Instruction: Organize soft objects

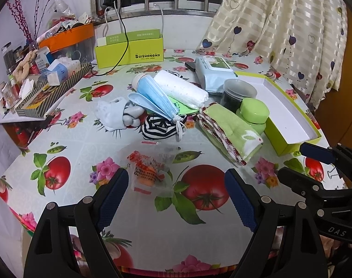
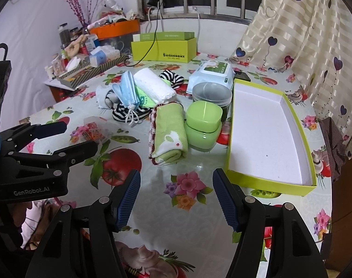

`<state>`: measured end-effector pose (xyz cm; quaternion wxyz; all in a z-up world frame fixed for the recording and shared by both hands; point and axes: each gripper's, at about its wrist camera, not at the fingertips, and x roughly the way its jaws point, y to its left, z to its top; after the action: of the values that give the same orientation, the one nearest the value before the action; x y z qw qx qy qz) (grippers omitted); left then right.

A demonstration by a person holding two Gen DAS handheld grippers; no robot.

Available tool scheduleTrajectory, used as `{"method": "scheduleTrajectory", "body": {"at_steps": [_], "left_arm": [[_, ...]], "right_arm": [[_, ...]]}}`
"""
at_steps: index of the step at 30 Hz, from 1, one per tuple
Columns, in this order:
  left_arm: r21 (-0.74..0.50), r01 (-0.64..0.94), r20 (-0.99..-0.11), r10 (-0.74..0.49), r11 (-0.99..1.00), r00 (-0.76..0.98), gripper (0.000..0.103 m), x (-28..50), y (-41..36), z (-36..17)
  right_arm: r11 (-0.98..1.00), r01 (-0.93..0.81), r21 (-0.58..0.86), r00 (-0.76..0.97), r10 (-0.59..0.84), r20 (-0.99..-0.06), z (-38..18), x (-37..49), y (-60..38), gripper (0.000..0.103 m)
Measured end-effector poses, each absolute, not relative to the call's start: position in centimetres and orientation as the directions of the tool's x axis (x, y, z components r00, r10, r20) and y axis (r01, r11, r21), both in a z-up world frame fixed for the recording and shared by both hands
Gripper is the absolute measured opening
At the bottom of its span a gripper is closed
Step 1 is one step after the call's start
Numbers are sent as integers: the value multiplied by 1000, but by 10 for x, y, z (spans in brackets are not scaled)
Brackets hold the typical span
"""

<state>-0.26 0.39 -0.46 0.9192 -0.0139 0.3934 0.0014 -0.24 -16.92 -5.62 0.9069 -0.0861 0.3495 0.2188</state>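
Both of your tools stand with jaws wide apart and nothing between the pads: your left tool (image 1: 176,199) hangs over the bench (image 1: 139,243) just short of one small clear packet with red print (image 1: 150,173), and your right tool (image 2: 176,199) hangs over a bare patch of the flowered cloth, near the corner of one shallow green box with a white inside (image 2: 268,129).

Count the soft things heaped mid-bench, beyond both tools. You have one folded green towel with a rabbit on it (image 2: 169,134), lying just left of one lime-green jar (image 2: 203,125). Behind the jar stands one clear tub with a dark lower part (image 1: 238,92). One rolled white towel (image 1: 183,88) lies across the heap, touching one bunch of blue face masks (image 1: 152,95) whose white ear loops hang down. You can see two black-and-white striped pieces: one under the masks (image 1: 159,127), one behind the white roll (image 2: 172,78). One pale grey-white cloth bundle (image 1: 115,113) sits at the heap's left edge. One pack of wet wipes (image 2: 210,74) lies behind the tub.

Farther back stands one deeper green box with lettering (image 1: 129,53), a black cable running over it.
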Motion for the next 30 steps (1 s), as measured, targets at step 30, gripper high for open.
{"method": "scheduleTrajectory", "body": {"at_steps": [30], "left_arm": [[-36, -21, -717, -11, 999, 697, 85, -7, 16, -3]], "right_arm": [[855, -519, -17, 642, 377, -668, -47, -7, -150, 68]]}}
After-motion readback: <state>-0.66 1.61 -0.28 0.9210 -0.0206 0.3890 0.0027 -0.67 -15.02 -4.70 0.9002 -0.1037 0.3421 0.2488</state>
